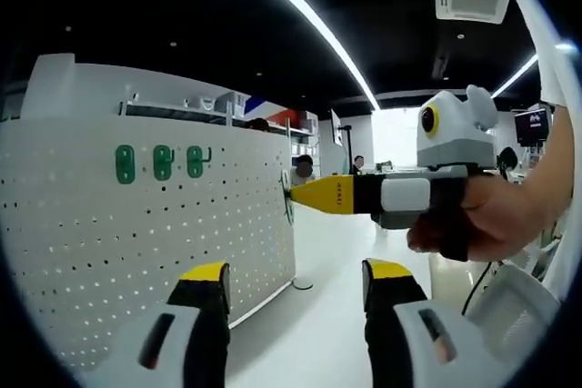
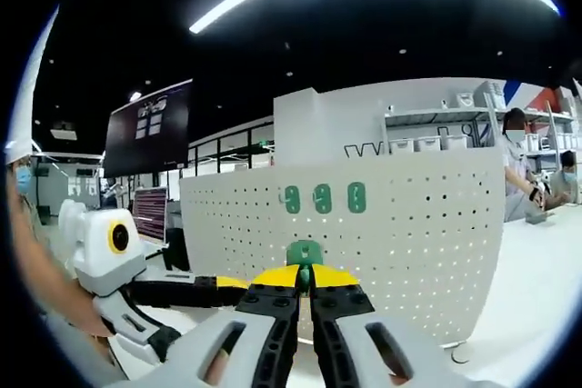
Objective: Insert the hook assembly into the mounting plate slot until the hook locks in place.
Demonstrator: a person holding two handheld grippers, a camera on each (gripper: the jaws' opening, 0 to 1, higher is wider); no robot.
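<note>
At the white perforated pegboard mounting plate (image 2: 364,243), right tool (image 2: 305,290) is clamped on a green plastic hook assembly (image 2: 304,253), held square to the holes for insertion, below three green hooks (image 2: 323,198) already hung. Left tool (image 1: 296,283) hangs back, jaws apart, empty, likely clearing the view.

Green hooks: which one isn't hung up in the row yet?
The green hook pinched in the right hand-held gripper, below the three hung hooks on the white pegboard.
</note>
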